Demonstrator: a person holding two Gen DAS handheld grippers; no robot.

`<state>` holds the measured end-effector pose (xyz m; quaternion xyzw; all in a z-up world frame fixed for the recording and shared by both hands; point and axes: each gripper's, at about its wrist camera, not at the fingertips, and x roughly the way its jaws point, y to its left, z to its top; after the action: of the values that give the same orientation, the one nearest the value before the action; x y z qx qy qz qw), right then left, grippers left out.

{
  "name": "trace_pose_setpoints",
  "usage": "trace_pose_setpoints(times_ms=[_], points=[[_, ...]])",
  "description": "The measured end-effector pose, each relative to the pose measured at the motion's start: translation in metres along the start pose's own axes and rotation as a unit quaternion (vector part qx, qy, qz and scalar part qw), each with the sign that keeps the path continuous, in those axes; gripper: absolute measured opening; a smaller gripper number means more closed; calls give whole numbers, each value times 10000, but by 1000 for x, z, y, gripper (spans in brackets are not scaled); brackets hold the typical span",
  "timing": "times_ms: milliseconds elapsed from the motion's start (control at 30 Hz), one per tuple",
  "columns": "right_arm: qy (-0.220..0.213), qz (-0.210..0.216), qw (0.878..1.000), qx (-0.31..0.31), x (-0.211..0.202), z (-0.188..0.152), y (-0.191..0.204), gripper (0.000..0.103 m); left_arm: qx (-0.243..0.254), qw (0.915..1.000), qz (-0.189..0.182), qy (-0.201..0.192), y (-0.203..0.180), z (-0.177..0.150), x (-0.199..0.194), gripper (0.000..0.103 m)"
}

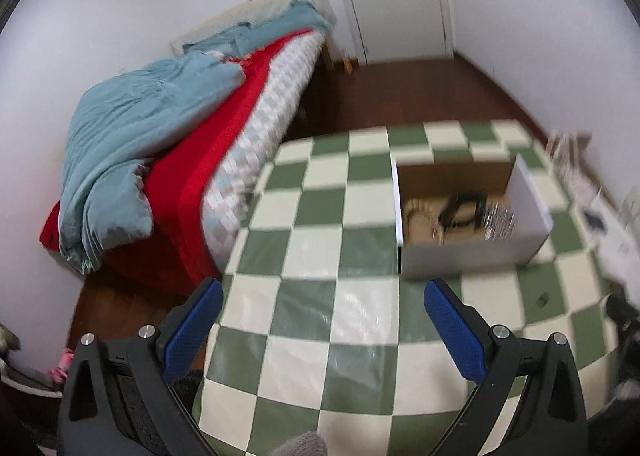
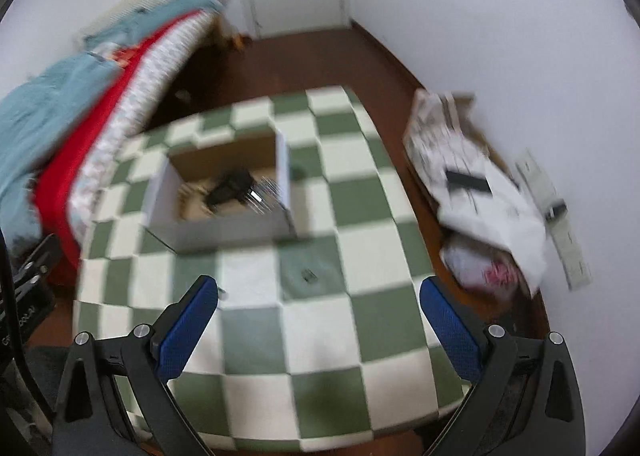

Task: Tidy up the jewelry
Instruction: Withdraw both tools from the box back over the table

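- Left wrist view: nearest, the left gripper (image 1: 324, 320) hangs over the desk covered in a green-and-cream chequered cloth (image 1: 304, 336), its blue-padded fingers (image 1: 192, 332) wide apart and empty, probably readied for a reach.
- Beyond stands an open white cardboard box (image 1: 472, 256); the jewelry (image 1: 460, 212), blurred dark and pale pieces, lies heaped inside, likely gathered there for sorting.
- Right wrist view: nearest, the right gripper (image 2: 318, 316) points down at the cloth, fingers (image 2: 186, 332) spread, nothing between them.
- The box (image 2: 224, 230) sits well ahead; a small dark item (image 2: 309, 277) lies loose on the cloth between.
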<state>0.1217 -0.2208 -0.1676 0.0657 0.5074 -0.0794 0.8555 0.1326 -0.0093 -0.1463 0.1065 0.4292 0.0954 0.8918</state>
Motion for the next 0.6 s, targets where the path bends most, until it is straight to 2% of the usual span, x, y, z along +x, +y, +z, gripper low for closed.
trace_pose_setpoints(times_ms=[33,67,100,267,367,500,600], points=[[114,-52,9999,11,10,-5,-4,76,87,9999,0,66,-6,-4,6,103],[245,-89,9997,41,21,-9,-8,66,248,9995,-2,183,-17,-10,15,103],[342,-75,9994,64,30,-12,-12,63,342,9991,9,234,-24,-13,20,103],[650,-118,9975,242,65,-23,-28,62,901,9948,2,466,-66,-26,45,103],[753,-144,9965,338,76,-24,-36,62,1147,9914,-151,606,-86,-30,56,102],[782,-173,9956,489,84,-23,-46,62,1364,9871,-368,747,-106,-34,63,92],[798,-187,9951,548,88,-21,-50,62,1438,9850,-481,821,-117,-35,67,90]])
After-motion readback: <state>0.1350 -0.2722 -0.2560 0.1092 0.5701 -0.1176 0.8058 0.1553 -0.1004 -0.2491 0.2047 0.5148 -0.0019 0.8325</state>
